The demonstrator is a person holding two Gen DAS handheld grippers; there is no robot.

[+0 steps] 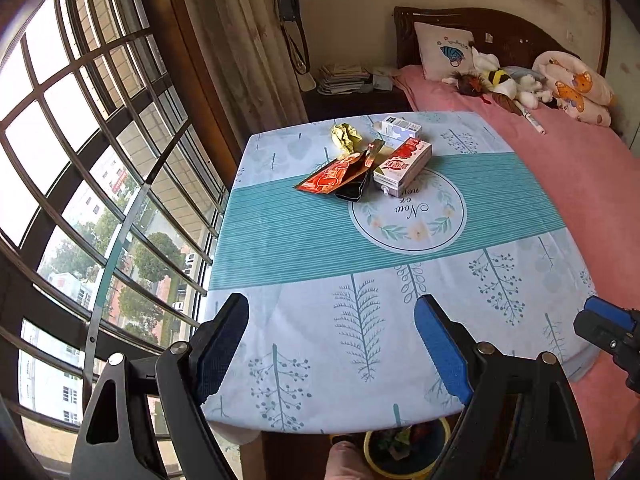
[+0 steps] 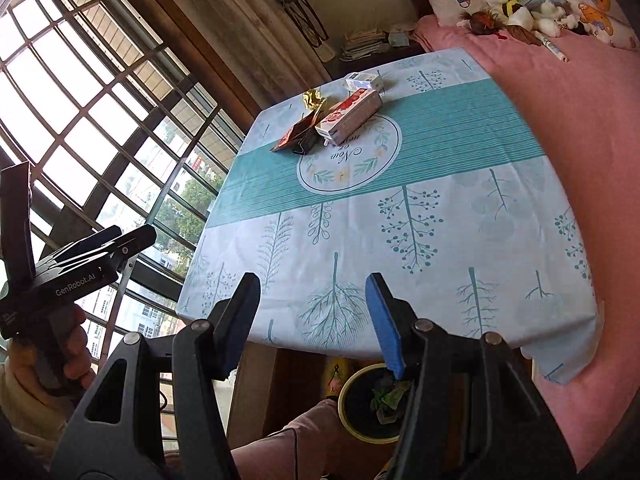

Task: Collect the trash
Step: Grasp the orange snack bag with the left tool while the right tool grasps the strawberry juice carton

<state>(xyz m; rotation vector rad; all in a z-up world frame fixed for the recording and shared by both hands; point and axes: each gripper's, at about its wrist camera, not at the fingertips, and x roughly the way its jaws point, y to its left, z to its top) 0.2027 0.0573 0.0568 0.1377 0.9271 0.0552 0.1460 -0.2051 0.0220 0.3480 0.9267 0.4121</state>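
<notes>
Trash lies at the far side of the table [image 1: 360, 360]: a crumpled yellow paper [image 1: 346, 137], a red wrapper [image 1: 330, 176], a black wrapper [image 1: 354, 191], a red-and-white carton [image 1: 404, 162] and a small white box [image 1: 400, 127]. The right wrist view shows the same pile, with the carton [image 2: 352, 116] and red wrapper [image 2: 290, 136]. My left gripper [image 1: 330, 304] hangs open and empty over the near table edge, well short of the pile. My right gripper [image 2: 312, 280] is open too, with nothing between its fingers. A yellow-rimmed bin [image 2: 360, 430] holding scraps stands on the floor below the near edge.
A barred window [image 1: 80, 160] and a curtain [image 1: 240, 40] fill the left. A pink bed [image 1: 580, 184] with pillows and plush toys runs along the table's right side. A nightstand with stacked papers [image 1: 344, 78] is behind the table. A person's hand [image 2: 72, 356] holds the left gripper [image 2: 136, 236].
</notes>
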